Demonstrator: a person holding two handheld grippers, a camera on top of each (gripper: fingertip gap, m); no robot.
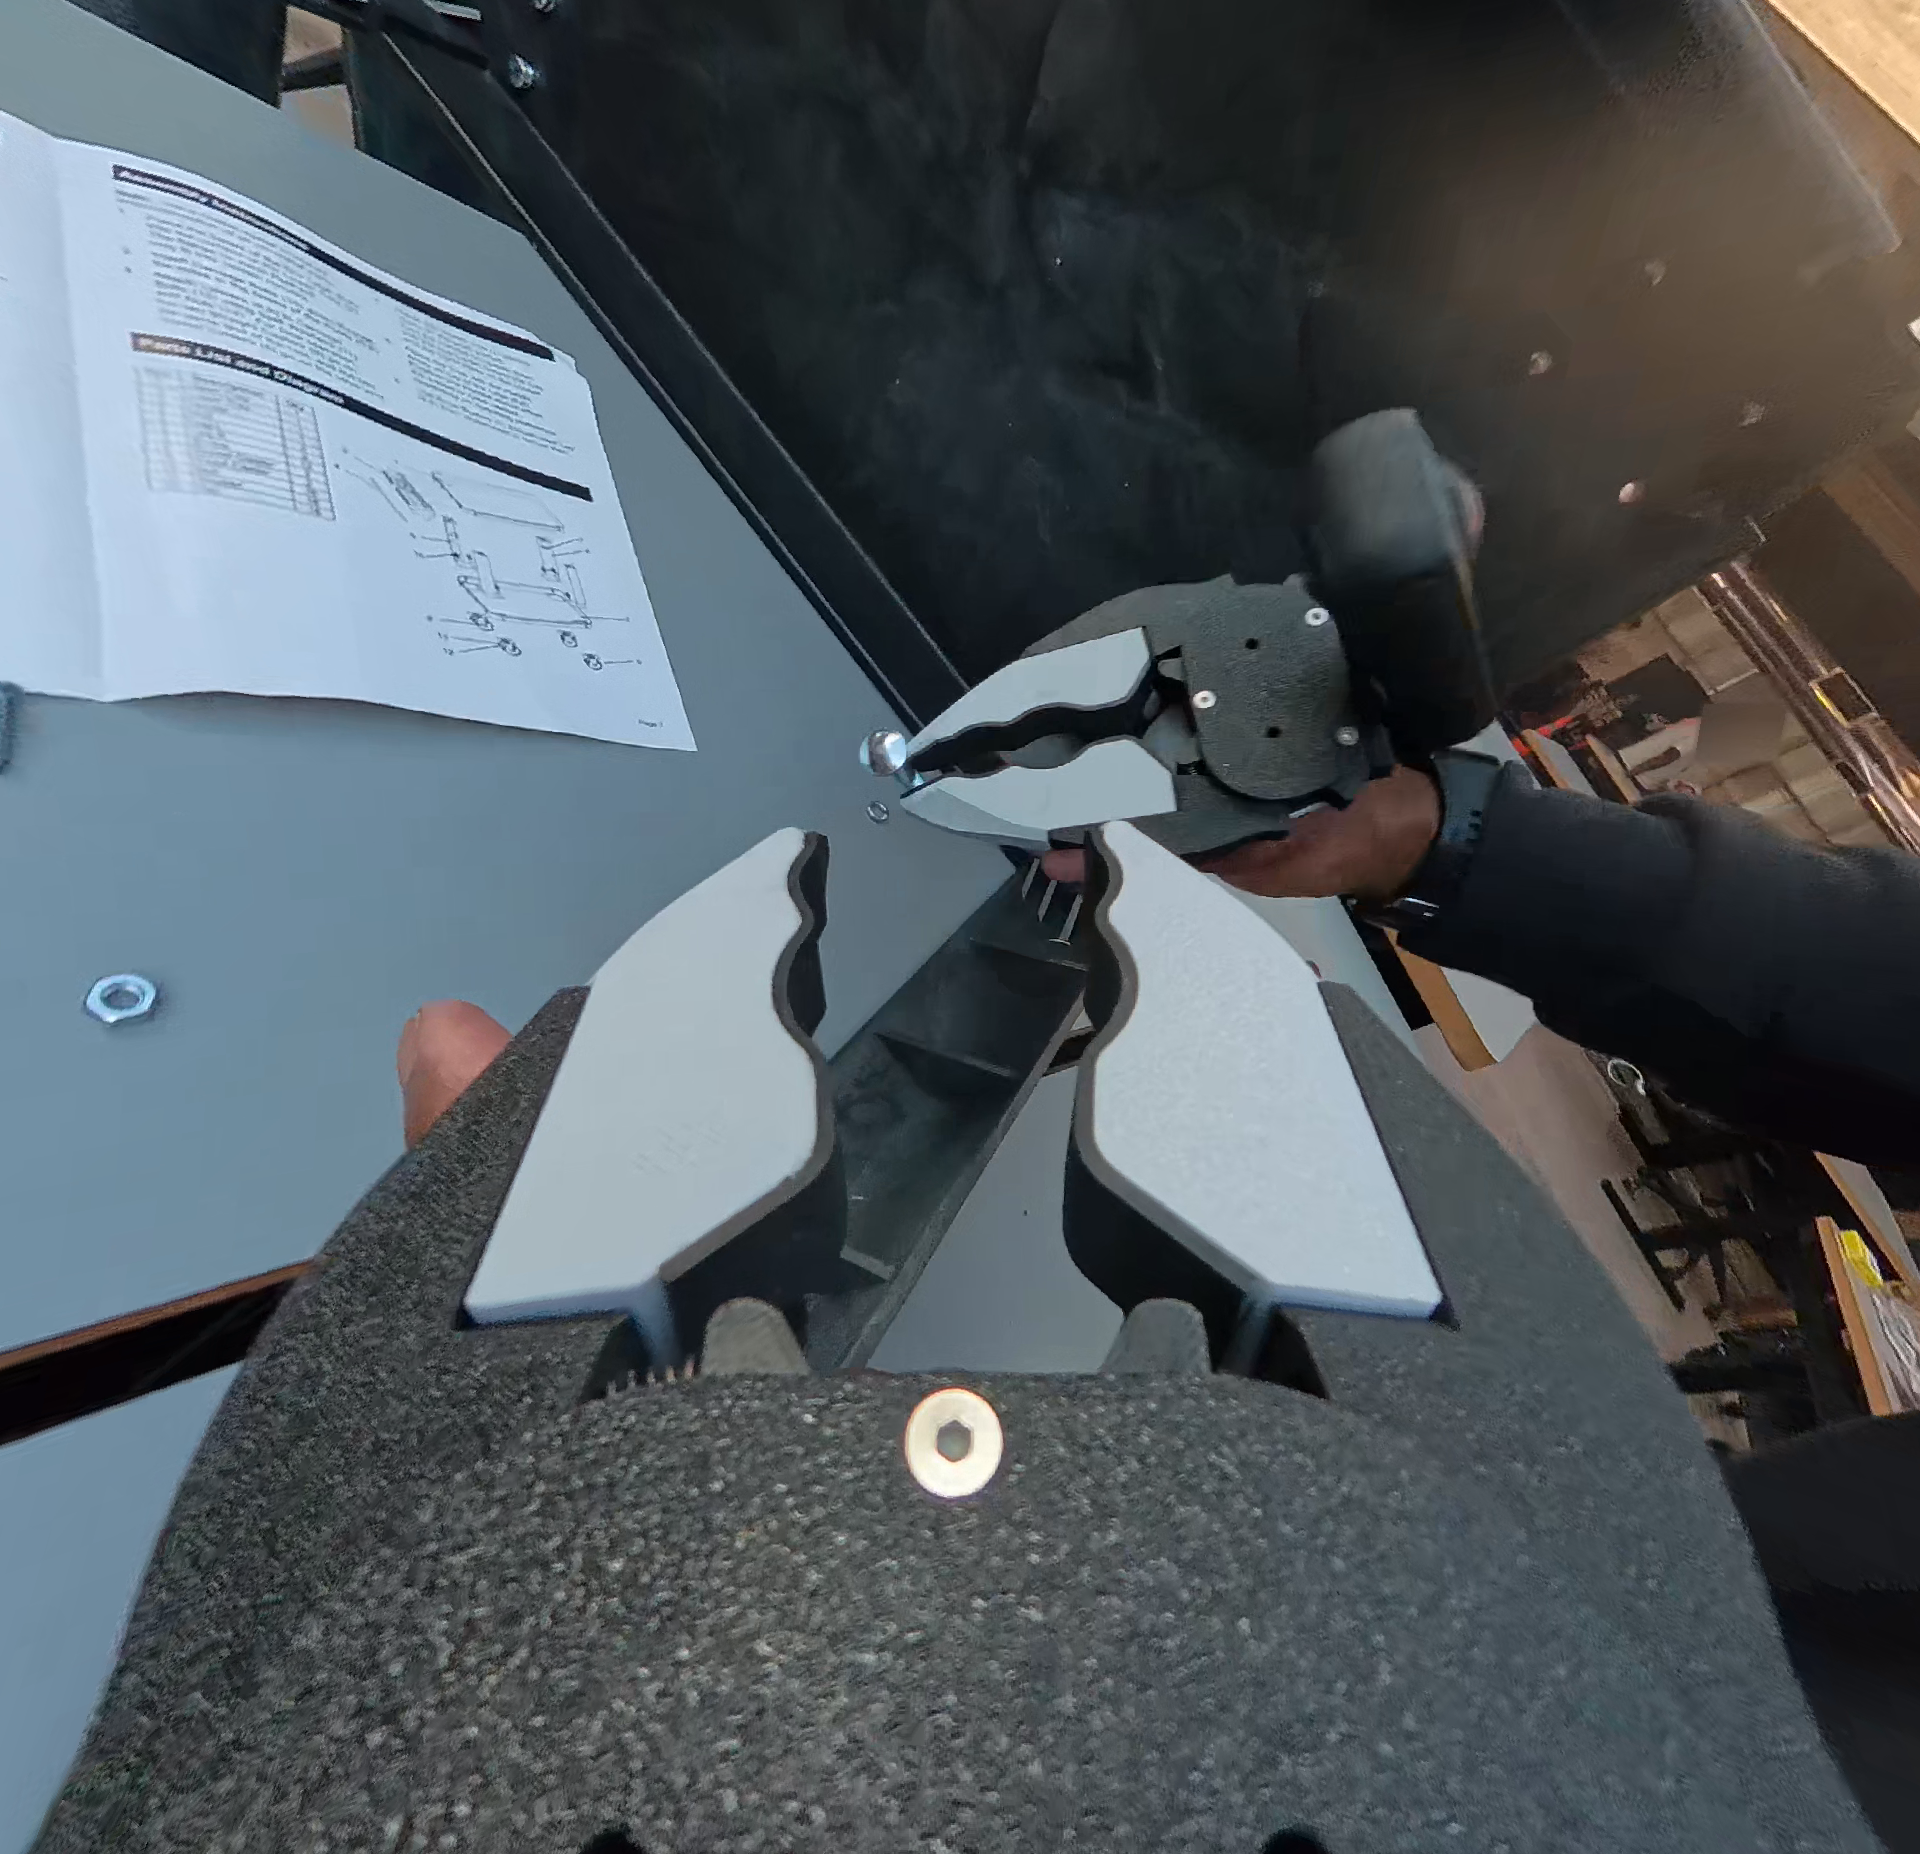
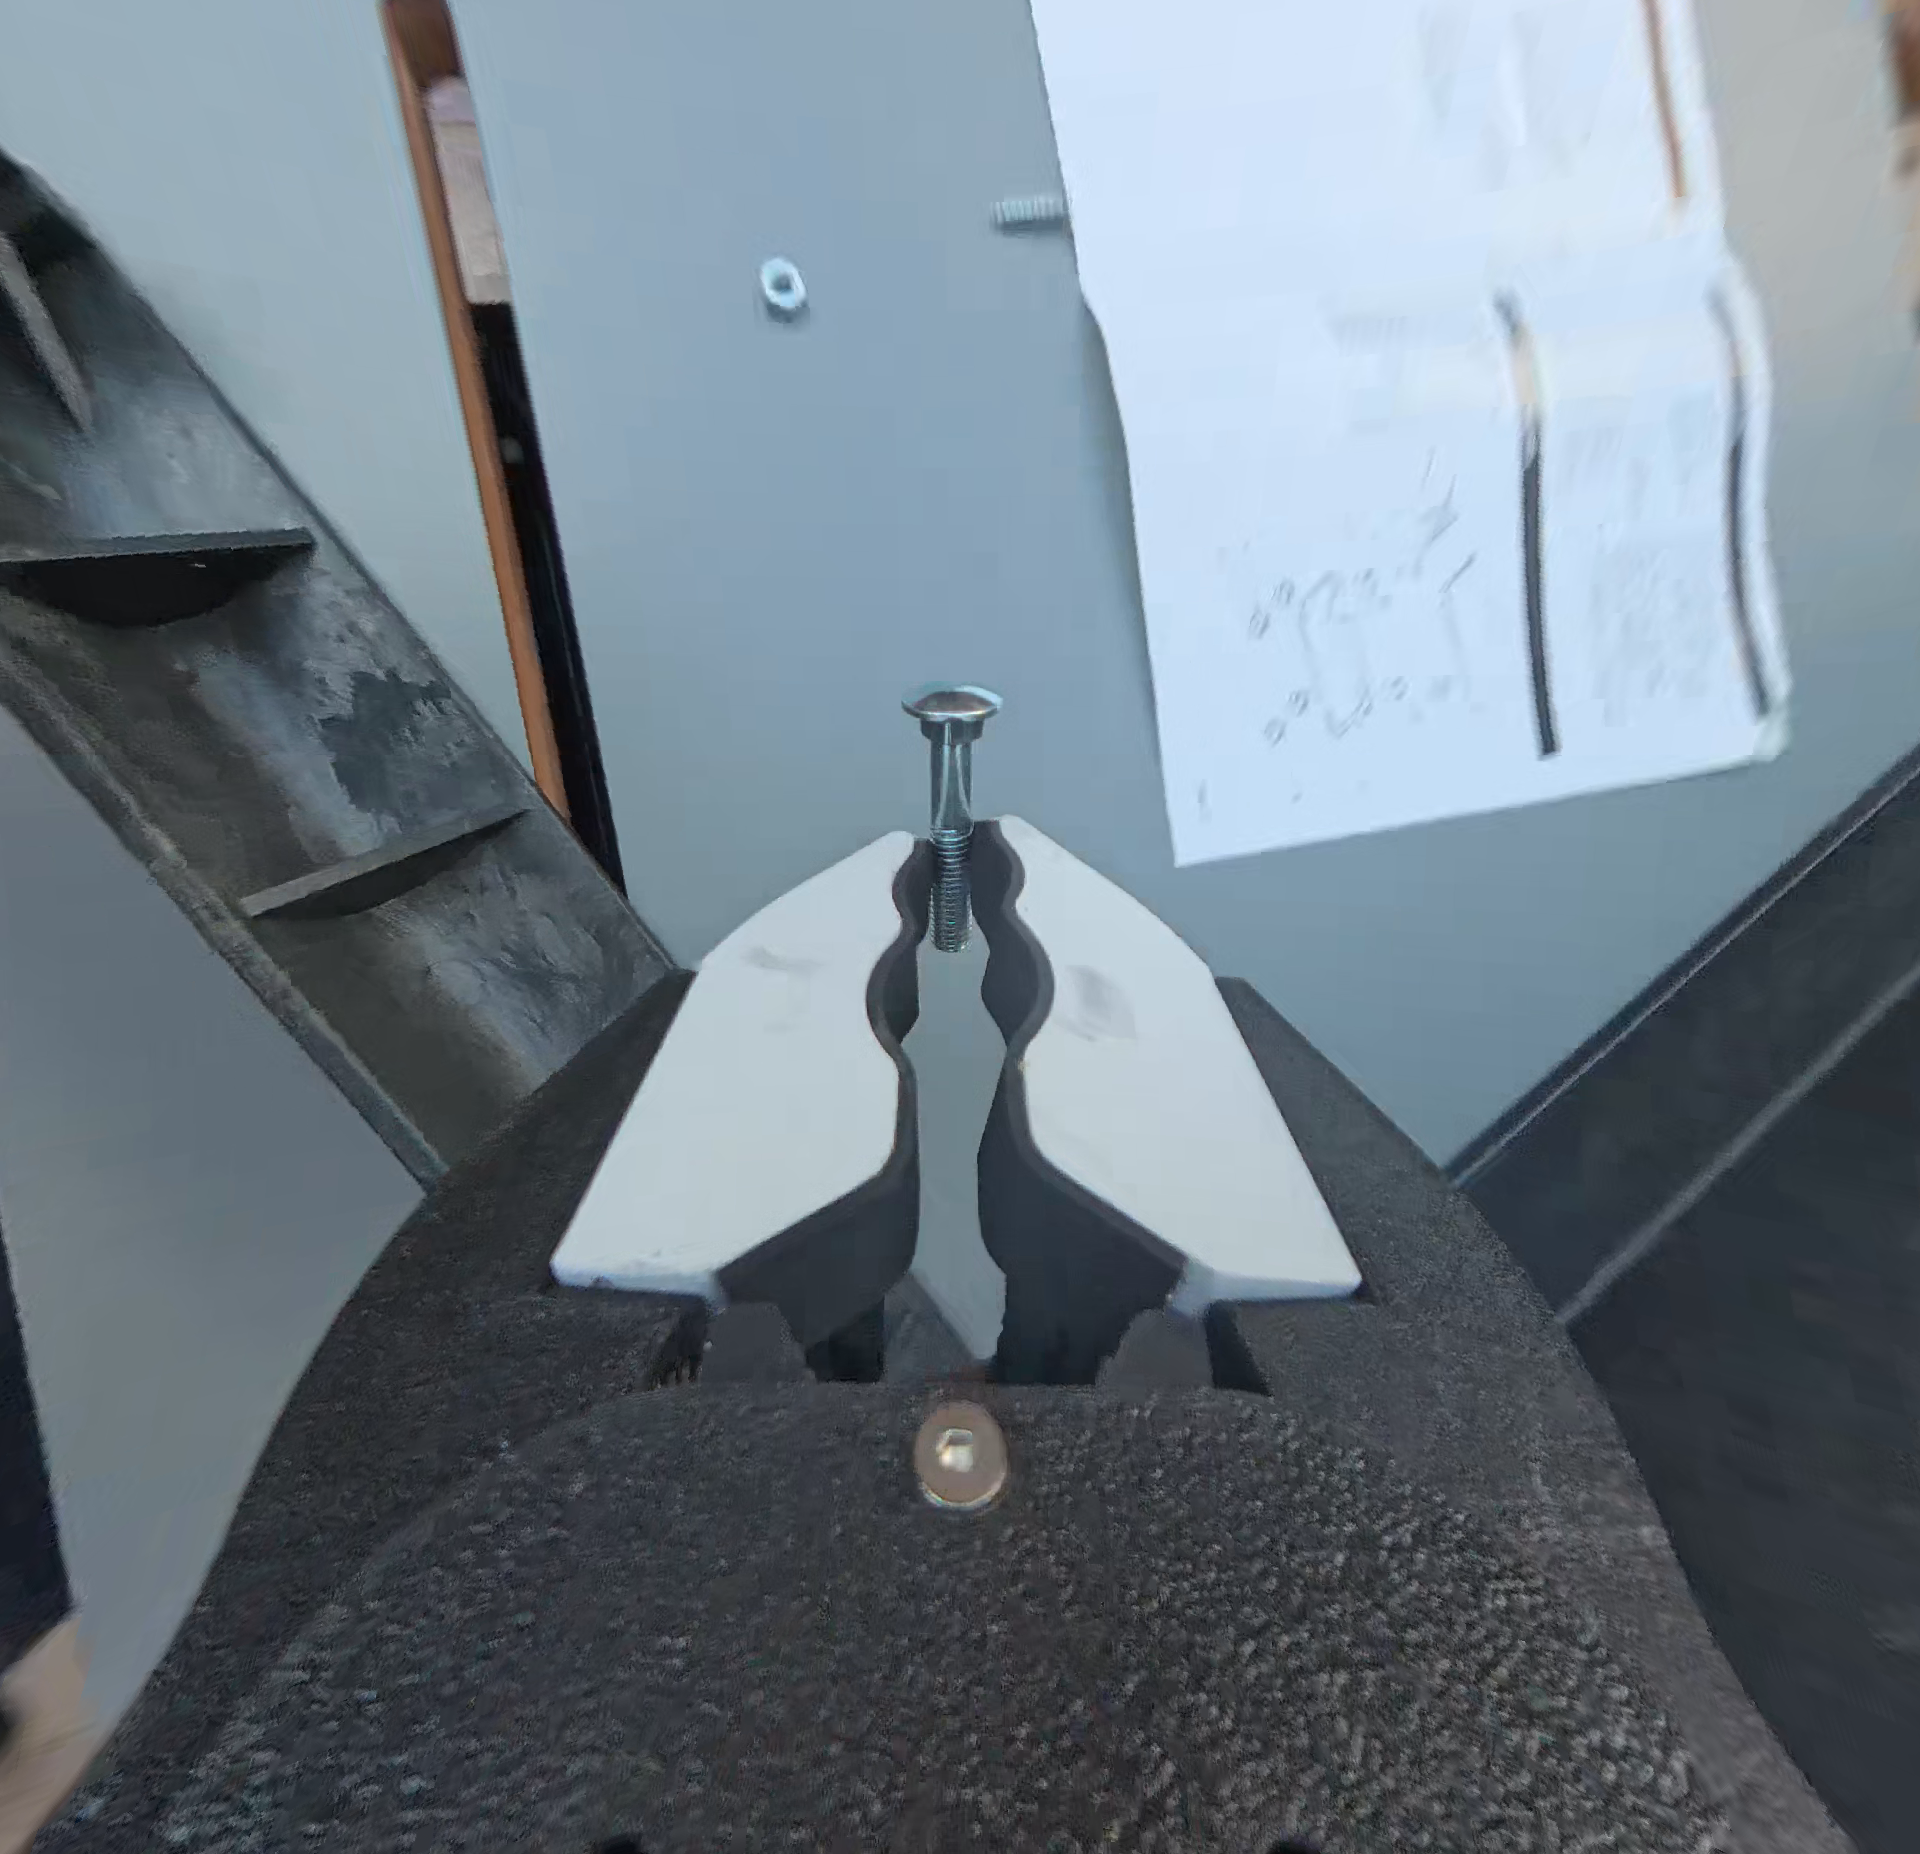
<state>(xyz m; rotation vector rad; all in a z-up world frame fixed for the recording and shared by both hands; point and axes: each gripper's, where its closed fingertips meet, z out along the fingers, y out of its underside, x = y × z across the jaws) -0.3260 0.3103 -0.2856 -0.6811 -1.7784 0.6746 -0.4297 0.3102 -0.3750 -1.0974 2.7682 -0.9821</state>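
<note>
I pinch bolt [image 2: 950,828] threads in right gripper [image 2: 954,848] | small, slick (grip shank) | left gripper [image 1: 961,848] open, straddling black ribbed rail [image 1: 935,1056]

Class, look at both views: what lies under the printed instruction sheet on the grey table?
The instruction sheet lies flat on the grey table, so only tabletop shows around it. Whatever it covers is hidden. A loose nut sits apart from it.
</note>
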